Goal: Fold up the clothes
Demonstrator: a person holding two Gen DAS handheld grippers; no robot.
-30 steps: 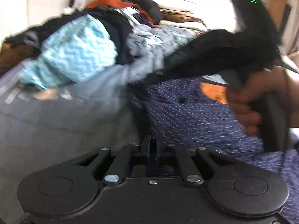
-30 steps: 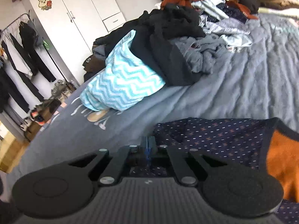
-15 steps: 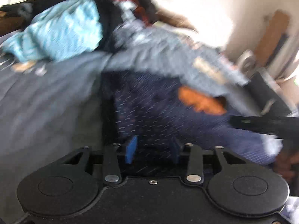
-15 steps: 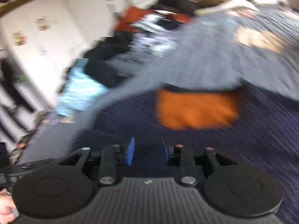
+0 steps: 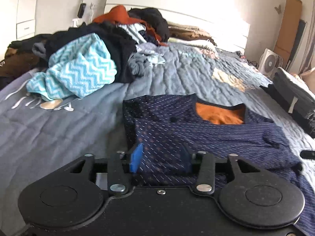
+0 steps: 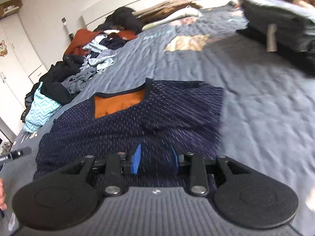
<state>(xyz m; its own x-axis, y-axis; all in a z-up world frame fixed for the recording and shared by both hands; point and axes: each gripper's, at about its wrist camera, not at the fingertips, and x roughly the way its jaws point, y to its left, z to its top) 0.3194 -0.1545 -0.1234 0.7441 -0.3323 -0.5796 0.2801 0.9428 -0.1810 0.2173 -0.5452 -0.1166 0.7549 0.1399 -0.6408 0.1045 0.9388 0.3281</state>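
1. Grey quilted bedding covers the bed, with white wardrobe doors on the far left.
2. At the left of the bed, a heap of unfolded clothes lies with a turquoise zigzag towel in front.
3. Mid-bed, the navy patterned shirt lies spread flat, its orange lining showing at the collar.
4. Over its near edge, the left gripper has its fingers spread, holding nothing.
5. Likewise the right gripper hovers parted and empty.
6. Far right, folded dark garments sit stacked.
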